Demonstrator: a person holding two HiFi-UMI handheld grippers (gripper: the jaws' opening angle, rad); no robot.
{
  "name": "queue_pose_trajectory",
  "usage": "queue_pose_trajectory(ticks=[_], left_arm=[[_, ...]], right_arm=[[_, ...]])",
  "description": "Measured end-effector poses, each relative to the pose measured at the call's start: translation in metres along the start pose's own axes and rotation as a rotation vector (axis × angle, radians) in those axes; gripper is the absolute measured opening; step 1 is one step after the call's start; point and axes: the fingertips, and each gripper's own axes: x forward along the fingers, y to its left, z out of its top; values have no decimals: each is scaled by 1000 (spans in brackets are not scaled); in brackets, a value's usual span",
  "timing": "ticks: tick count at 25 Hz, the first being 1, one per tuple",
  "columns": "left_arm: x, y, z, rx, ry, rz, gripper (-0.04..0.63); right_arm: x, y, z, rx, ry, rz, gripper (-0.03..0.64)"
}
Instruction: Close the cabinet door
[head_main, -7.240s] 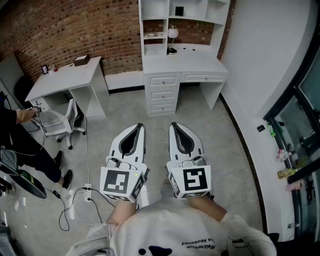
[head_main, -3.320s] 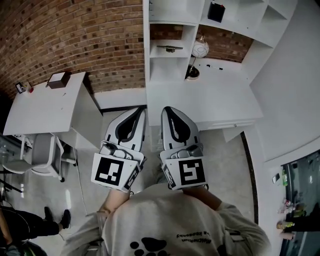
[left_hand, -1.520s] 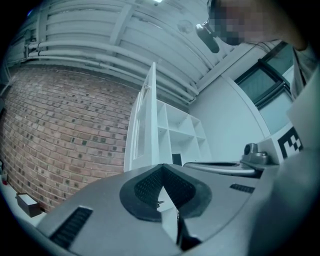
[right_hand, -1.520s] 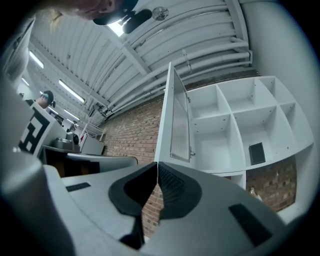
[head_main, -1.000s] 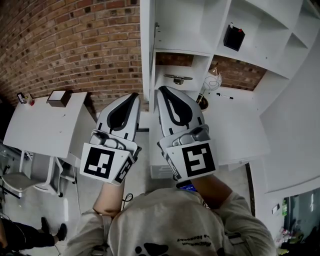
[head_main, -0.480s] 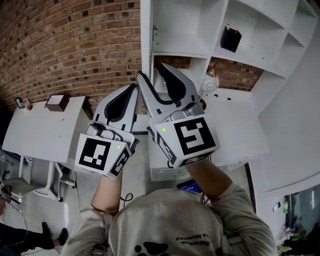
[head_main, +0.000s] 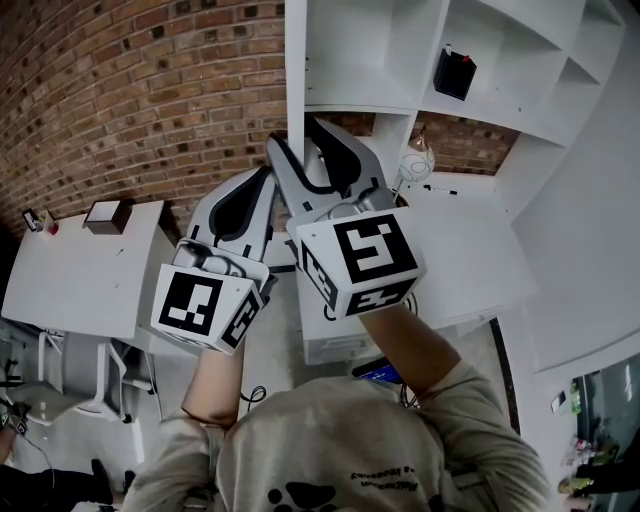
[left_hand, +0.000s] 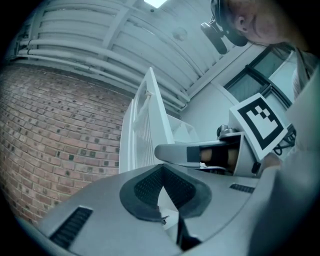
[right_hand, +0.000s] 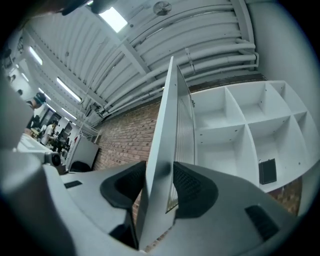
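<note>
The white cabinet door stands open, edge-on toward me, at the left side of the white shelf unit. My right gripper is raised to that edge and its jaws are opening, one on each side of the door. I see the door panel running between the dark pads, and no firm squeeze shows. My left gripper hangs lower and to the left, shut and empty, its tips meeting just short of the door.
A black box sits in an upper shelf cell. A round lamp stands on the white desk under the shelves. Left of it are the brick wall and a second white desk with a brown box.
My right gripper has risen toward the door edge and its jaws have gone from shut to spread around that edge. The left gripper has barely shifted.
</note>
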Motion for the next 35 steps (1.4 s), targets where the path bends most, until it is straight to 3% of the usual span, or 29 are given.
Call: queue_pose_trajectory(ticks=[5,20,35], left_arm=[[3,-1,-5,-8,1,-51,8],[29,-41,-21,-41,9,-213,8],[99,-81,-39,-53,9,-257,8]], right_arm=[[1,1,0,-55,-15,-50,161],[-28,-50,-2,34,4,-115,107],[-50,-148,-13,90,18,-46,87]])
